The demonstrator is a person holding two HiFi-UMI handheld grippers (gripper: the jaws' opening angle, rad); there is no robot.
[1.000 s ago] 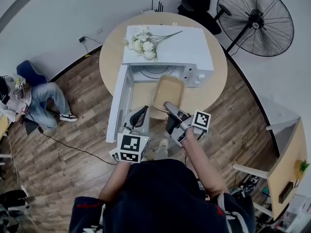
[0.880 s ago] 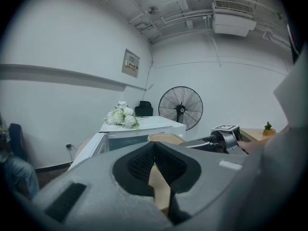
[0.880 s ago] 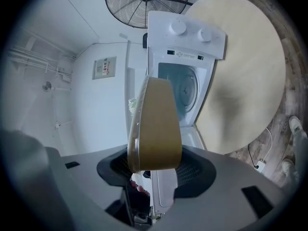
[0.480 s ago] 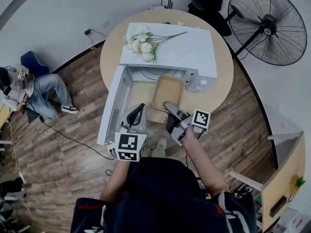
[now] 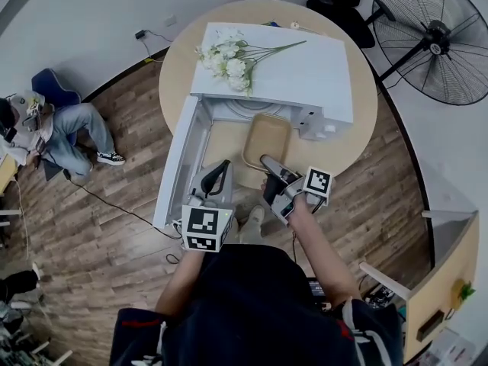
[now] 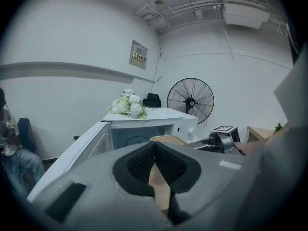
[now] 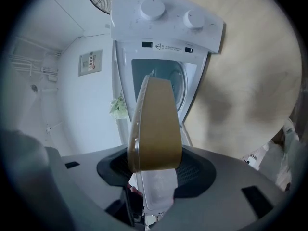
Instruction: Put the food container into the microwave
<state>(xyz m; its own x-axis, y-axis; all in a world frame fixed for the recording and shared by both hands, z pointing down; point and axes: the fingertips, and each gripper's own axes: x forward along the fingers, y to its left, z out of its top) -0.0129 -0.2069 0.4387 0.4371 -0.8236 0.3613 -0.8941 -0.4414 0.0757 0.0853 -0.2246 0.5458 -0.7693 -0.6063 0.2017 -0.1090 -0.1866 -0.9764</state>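
- Tan rectangular plastic food container (image 5: 266,139) is held out over the round light-wood table (image 5: 358,120), straight in front of the open white microwave (image 5: 297,67). Its far end reaches the mouth of the cavity.
- Right gripper (image 5: 268,163) is clamped on the container's near short edge, so the container extends away from the jaws toward the oven. In the right gripper view the container (image 7: 155,124) rises edge-on from between the dark pads of the right gripper (image 7: 155,173). Behind it is the microwave (image 7: 166,18), showing two knobs and a round turntable.
- Left gripper (image 5: 217,177) hangs just beside the swung-out white microwave door (image 5: 174,166), apart from the container. In its own view the left gripper (image 6: 155,150) has its pads pressed together at the tip with nothing between them.
- Both forearms reach forward from the person's dark-clad body. The right one is bare and angles in toward the container, and the left runs nearly straight ahead.
- White artificial flowers (image 5: 229,56) lie on the microwave's top.
- Black pedestal fan (image 5: 438,36) stands on the floor well off to the right.
- Against a second ago, the right gripper keeps the same grip on the container. The door angles out slightly wider, and the microwave fills a little more of the head view.
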